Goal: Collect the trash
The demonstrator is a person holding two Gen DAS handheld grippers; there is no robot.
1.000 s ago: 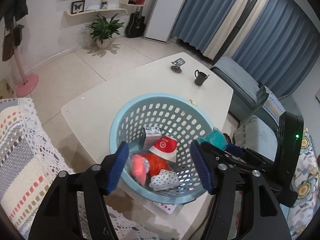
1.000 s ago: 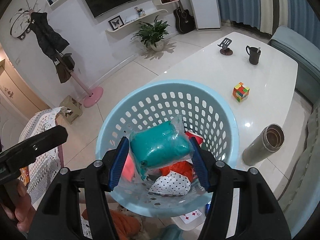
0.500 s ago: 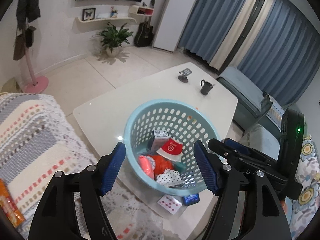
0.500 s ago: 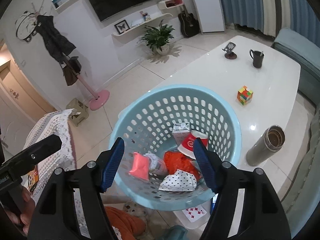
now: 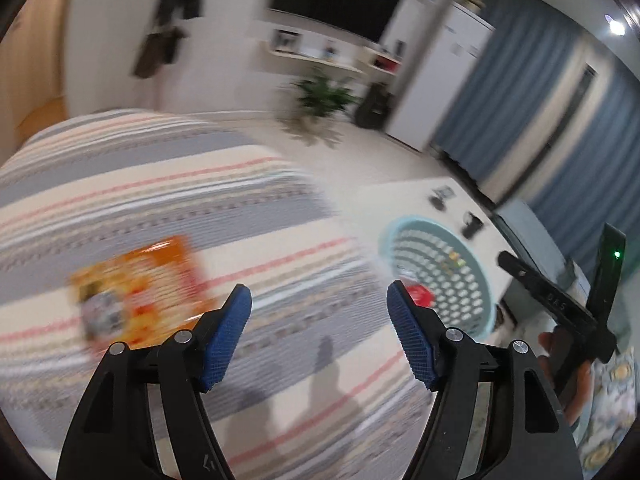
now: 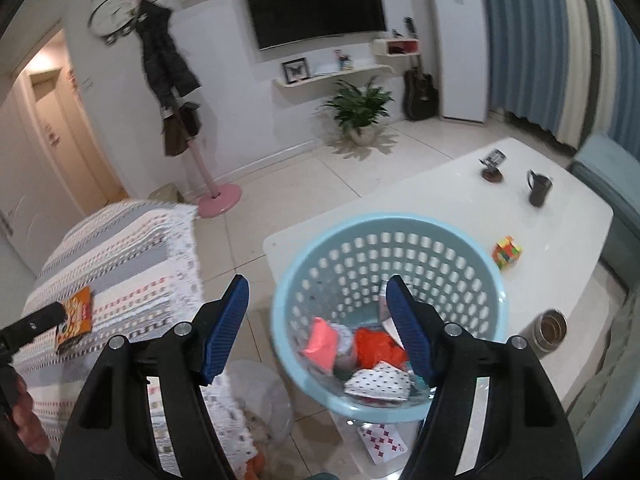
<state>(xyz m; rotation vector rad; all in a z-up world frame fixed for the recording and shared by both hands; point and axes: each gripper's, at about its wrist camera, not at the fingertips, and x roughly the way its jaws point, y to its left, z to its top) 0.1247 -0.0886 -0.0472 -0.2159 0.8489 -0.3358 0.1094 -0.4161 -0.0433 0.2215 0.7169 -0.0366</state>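
Note:
A light blue perforated basket stands at the near corner of the white table and holds several wrappers, among them an orange one and a dotted one. My right gripper is open and empty, above the basket's near left rim. My left gripper is open and empty above the striped sofa cover. An orange snack packet lies on the cover, left of the left fingers; it also shows in the right wrist view. The basket shows at the right in the left wrist view.
On the table are a colour cube, a steel cup, a dark mug and a phone stand. A playing card lies under the basket's near edge. A clear bag sits on the floor beside the sofa.
My right gripper opened and the teal packet dropped into the basket, then it pulled back. My left gripper swung left from the basket to over the sofa, bringing the orange packet into view.

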